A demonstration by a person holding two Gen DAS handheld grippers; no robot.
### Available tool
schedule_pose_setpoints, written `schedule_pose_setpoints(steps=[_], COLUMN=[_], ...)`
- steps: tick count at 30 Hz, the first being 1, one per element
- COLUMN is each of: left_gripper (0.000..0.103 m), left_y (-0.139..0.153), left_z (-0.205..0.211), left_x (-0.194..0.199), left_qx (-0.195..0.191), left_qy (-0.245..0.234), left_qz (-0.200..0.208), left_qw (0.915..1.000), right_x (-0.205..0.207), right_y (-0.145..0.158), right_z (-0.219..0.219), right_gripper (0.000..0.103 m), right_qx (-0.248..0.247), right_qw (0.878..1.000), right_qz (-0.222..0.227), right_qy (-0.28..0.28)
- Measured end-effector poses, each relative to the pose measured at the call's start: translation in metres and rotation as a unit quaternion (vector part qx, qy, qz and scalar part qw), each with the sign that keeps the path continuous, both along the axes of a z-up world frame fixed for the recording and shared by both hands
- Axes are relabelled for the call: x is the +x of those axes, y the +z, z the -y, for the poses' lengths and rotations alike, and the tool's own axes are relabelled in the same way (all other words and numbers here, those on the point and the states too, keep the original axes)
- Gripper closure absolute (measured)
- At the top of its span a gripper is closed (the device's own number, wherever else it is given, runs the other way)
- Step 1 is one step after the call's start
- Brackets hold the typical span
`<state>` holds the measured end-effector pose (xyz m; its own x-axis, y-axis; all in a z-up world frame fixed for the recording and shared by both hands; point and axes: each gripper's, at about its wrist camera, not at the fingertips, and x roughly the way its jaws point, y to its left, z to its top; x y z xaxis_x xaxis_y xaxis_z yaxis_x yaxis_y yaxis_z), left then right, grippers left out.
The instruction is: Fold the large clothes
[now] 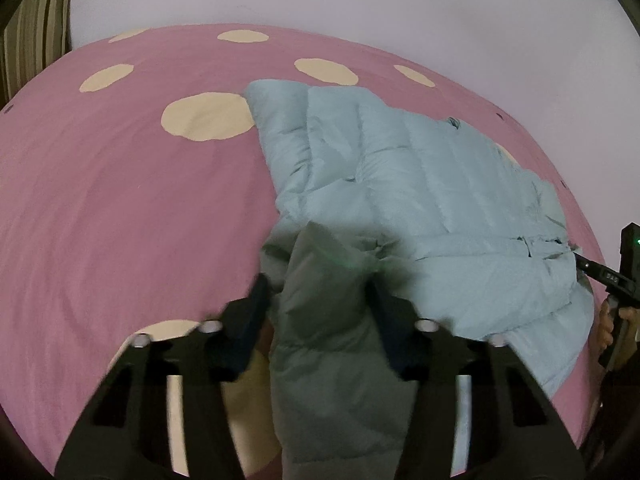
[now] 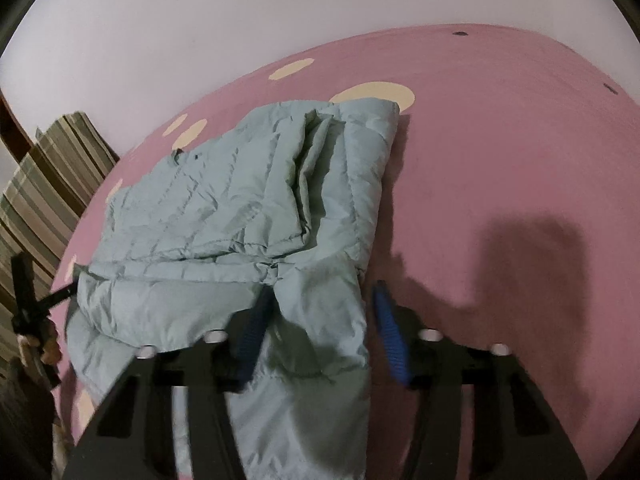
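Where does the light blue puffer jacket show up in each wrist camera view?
Left wrist view: the puffer jacket spreads from centre to right, one part running down between the claw fingers.
Right wrist view: the jacket fills centre-left, also running down between the fingers.
Shared landmark: the pink spotted bedsheet.

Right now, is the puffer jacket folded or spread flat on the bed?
Partly folded. The pale blue jacket is doubled over in layers on the pink bedspread, with its near edge hanging between both grippers' fingers.

The room around me is dim and evenly lit. My right tool throws a dark, soft-edged shadow (image 2: 520, 256) on the pink spotted bedsheet (image 2: 500, 140). Both fisheye views bulge, with black corners, and the near tool fingers (image 1: 256, 312) are motion-blurred.
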<state>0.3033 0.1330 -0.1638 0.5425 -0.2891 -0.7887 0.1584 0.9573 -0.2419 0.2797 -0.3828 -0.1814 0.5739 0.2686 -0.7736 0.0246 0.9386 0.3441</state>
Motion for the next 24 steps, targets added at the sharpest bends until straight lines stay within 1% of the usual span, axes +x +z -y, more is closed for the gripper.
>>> schedule_pose_setpoints(steps=[1, 2, 4, 5, 7, 11, 16, 20, 24], left_gripper=[0.071, 0.074, 0.089, 0.091, 0.097, 0.099, 0.1, 0.1, 0.1], left_y=[0.001, 0.002, 0.006, 0.008, 0.013, 0.033, 0.069, 0.094, 0.107], left_z=[0.002, 0.004, 0.008, 0.011, 0.016, 0.019, 0.018, 0.023, 0.027], left_x=[0.0, -0.001, -0.004, -0.007, -0.012, -0.028, -0.034, -0.017, 0.015], left_qx=[0.005, 0.011, 0.026, 0.035, 0.05, 0.063, 0.07, 0.087, 0.098], left_qy=[0.0, -0.001, -0.004, -0.007, -0.009, -0.004, 0.009, 0.024, 0.043], left_qz=[0.003, 0.007, 0.015, 0.02, 0.03, 0.063, 0.102, 0.12, 0.121], left_qw=[1.0, 0.9999, 0.9995, 0.9992, 0.9983, 0.996, 0.9922, 0.9886, 0.9869], right_x=[0.0, -0.001, -0.005, -0.006, -0.011, -0.023, -0.03, -0.014, 0.014], right_y=[-0.001, -0.001, 0.001, 0.003, 0.007, 0.023, 0.059, 0.086, 0.104], right_z=[-0.002, -0.004, -0.009, -0.012, -0.017, -0.019, -0.013, -0.012, -0.01], right_gripper=[0.076, 0.083, 0.09, 0.093, 0.096, 0.098, 0.098, 0.098, 0.098], right_qx=[-0.001, -0.002, -0.011, -0.02, -0.033, -0.04, -0.036, -0.036, -0.037], right_qw=[1.0, 1.0, 1.0, 1.0, 0.999, 0.998, 0.996, 0.993, 0.99], right_qz=[-0.002, 0.0, 0.007, 0.011, 0.017, 0.041, 0.082, 0.111, 0.13], right_qy=[0.003, 0.005, 0.012, 0.015, 0.017, 0.009, -0.006, -0.016, -0.027])
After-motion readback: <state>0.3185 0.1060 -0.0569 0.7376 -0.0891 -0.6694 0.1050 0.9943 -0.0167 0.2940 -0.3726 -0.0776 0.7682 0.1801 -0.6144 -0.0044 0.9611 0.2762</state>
